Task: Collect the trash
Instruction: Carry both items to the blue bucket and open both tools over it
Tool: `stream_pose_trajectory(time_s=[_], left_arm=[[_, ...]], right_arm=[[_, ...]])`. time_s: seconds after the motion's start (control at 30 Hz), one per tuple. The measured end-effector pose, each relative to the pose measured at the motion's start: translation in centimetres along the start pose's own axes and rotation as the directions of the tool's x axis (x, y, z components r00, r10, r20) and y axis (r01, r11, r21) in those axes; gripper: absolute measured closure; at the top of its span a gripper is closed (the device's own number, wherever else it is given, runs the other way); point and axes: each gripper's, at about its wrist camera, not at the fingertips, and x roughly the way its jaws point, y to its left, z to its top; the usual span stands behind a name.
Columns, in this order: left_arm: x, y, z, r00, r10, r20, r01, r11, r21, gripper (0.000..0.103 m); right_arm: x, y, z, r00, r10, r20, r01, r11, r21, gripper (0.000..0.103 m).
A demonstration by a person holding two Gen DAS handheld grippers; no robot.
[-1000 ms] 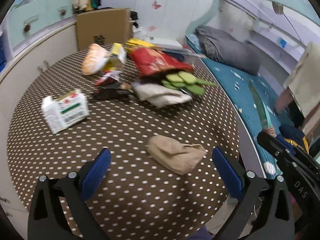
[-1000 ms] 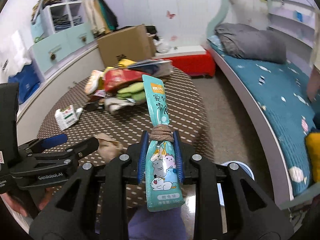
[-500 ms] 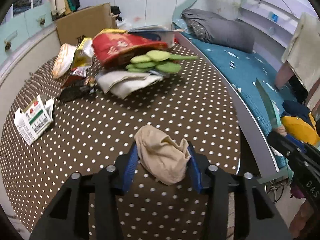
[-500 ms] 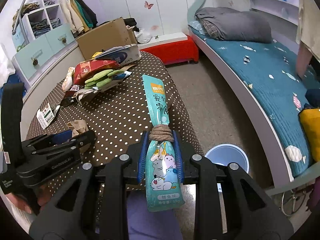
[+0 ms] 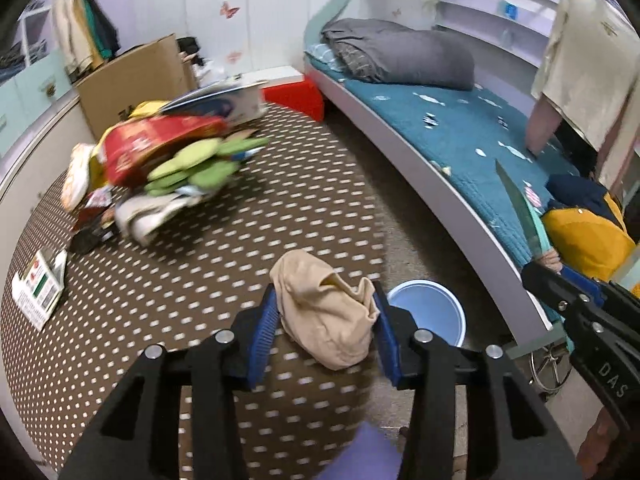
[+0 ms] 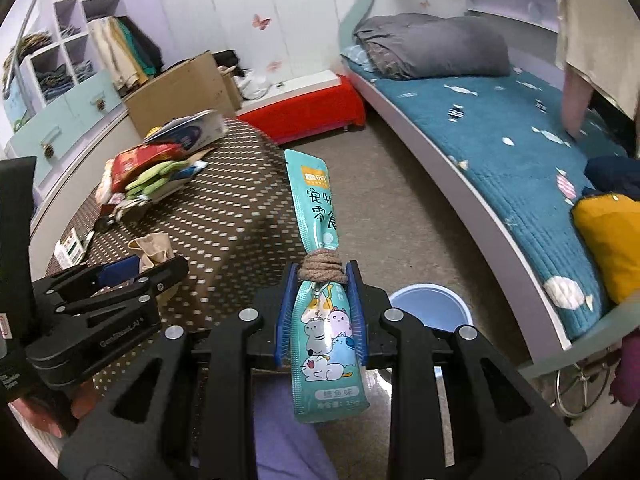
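Beige wad (image 5: 326,320) lifted toward table edge (image 5: 378,248), beside blue bin (image 5: 432,312).

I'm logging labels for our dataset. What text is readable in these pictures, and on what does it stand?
"DAS": on the right tongs, seen from the left wrist.
"GenRobot.AI": on the left tongs, seen from the right wrist.
Teal snack pouch: large Chinese characters, roughly "宠物零食"; its smaller print is too small.
White carton and red bag: print too blurred.

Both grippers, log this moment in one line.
left gripper: shut on crumpled beige cloth | right gripper: shut on teal snack pouch | blue bin: below
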Motion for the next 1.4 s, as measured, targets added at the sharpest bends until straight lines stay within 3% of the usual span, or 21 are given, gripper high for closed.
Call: stream_pose_trajectory(time_s=[0.3, 0.5, 0.97, 1.03, 1.07, 1.1, 1.17, 1.4], left_arm=[[1.4, -7.5, 1.2, 0.998, -0.063, -0.014, 0.065, 0.991, 0.117, 0.059], [3.2, -12.5, 1.2, 0.990, -0.125, -0.070, 0.136, 0.973, 0.187, 0.059], [8.4, -21.1, 0.9, 0.972, -0.146, -0.184, 0.198, 0.931, 0.307, 0.058], [8.9, -21.8, 1.1, 0.972, -0.153, -0.179, 0.204, 0.926, 0.316, 0.046], [9.2, -22.2, 1.3, 0.973, -0.152, -0.174, 0.203, 0.923, 0.326, 0.018], [9.3, -22.3, 1.5, 0.976, -0.150, -0.158, 0.195, 0.926, 0.324, 0.011], [9.4, -22.1, 2.0, 0.983, -0.145, -0.115, 0.174, 0.933, 0.315, 0.011], [11.0, -19.5, 2.9, 0.988, -0.088, -0.124, 0.121, 0.951, 0.284, 0.011]], right_arm=[[-1.4, -5.6, -0.7, 0.997, -0.079, 0.001, 0.079, 0.993, 0.085, 0.078], [-2.1, -10.1, -1.4, 0.990, -0.140, -0.017, 0.141, 0.977, 0.159, 0.078], [-0.4, -17.6, -4.1, 0.964, -0.225, -0.140, 0.258, 0.916, 0.306, 0.078], [0.0, -18.1, -4.3, 0.961, -0.228, -0.156, 0.267, 0.909, 0.320, 0.078], [0.3, -18.5, -4.5, 0.960, -0.226, -0.166, 0.270, 0.905, 0.329, 0.078], [0.4, -18.7, -4.6, 0.959, -0.226, -0.171, 0.272, 0.903, 0.332, 0.078], [0.7, -19.1, -4.6, 0.957, -0.226, -0.182, 0.276, 0.899, 0.340, 0.078], [2.5, -18.8, -3.9, 0.958, -0.206, -0.199, 0.262, 0.911, 0.319, 0.078]])
